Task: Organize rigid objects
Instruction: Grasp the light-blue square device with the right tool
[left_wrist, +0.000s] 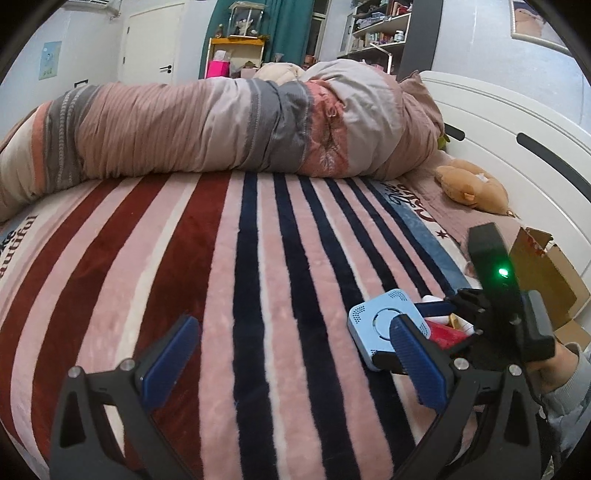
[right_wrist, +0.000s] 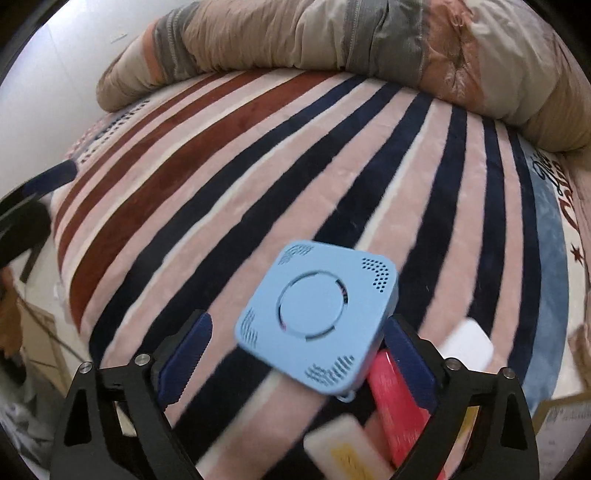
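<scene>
Right claw wide open, empty, lining up on blue square device lying on bed (beside red box); left claw open, idle. Next: advance, straddle, close

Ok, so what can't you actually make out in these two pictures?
- Right wrist view: the red box, the white item and the pale box are motion-blurred; labels unreadable, and the bottom edge cuts the pale box.
- Left wrist view: the left tongs' fingers cover part of the blue square device; the right tongs hide the items behind it.
- Cardboard box: contents not visible.
- Whether the right tongs touch the device: cannot tell.
</scene>
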